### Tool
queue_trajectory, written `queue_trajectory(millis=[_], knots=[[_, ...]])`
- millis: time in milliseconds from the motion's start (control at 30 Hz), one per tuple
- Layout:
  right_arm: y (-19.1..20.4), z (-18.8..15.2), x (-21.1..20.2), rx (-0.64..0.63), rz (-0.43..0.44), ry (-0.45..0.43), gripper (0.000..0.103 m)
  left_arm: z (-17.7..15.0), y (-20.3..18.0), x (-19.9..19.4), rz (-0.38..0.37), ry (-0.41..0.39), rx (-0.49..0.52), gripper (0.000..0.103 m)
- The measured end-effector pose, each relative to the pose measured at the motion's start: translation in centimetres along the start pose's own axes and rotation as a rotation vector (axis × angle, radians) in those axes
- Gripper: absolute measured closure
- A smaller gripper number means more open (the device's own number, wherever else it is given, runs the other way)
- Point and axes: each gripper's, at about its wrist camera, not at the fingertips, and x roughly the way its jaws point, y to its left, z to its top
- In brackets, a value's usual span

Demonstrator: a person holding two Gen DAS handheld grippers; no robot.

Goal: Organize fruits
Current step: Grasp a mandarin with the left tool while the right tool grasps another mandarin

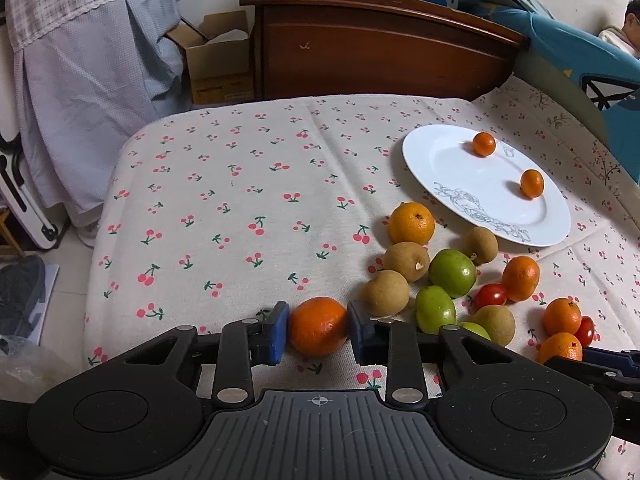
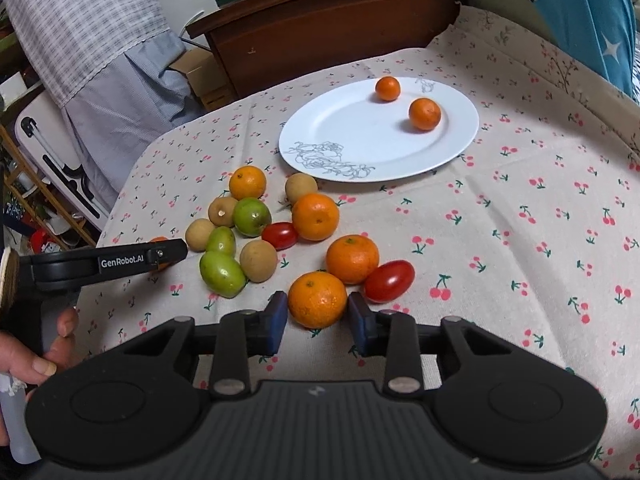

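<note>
A white plate on the cherry-print cloth holds two small oranges. In front of it lies a loose pile of oranges, brown longans, green fruits and cherry tomatoes. My left gripper is shut on an orange at the pile's left edge; both blue pads touch it. My right gripper is shut on another orange at the pile's near edge. The left gripper also shows in the right wrist view, side-on.
A wooden headboard stands behind the table, a cardboard box and grey fabric to the left. A blue pillow lies at the right. The table's left edge drops to the floor.
</note>
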Motion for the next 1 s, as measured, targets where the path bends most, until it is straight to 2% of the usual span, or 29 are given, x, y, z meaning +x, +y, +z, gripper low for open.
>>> queue_trajectory(millis=[500,1000], knots=[[0.6,0.3,-0.8,0.016,0.090,-0.009,0.071,-0.4,-1.1,-2.4,-0.016,-0.039,0.031,0.075],[0.1,0.8,-1.6,0.038,0.076,-0.031,0.071,-0.7,-3.0,-3.1,-0.045,-0.050,0.083,0.075]])
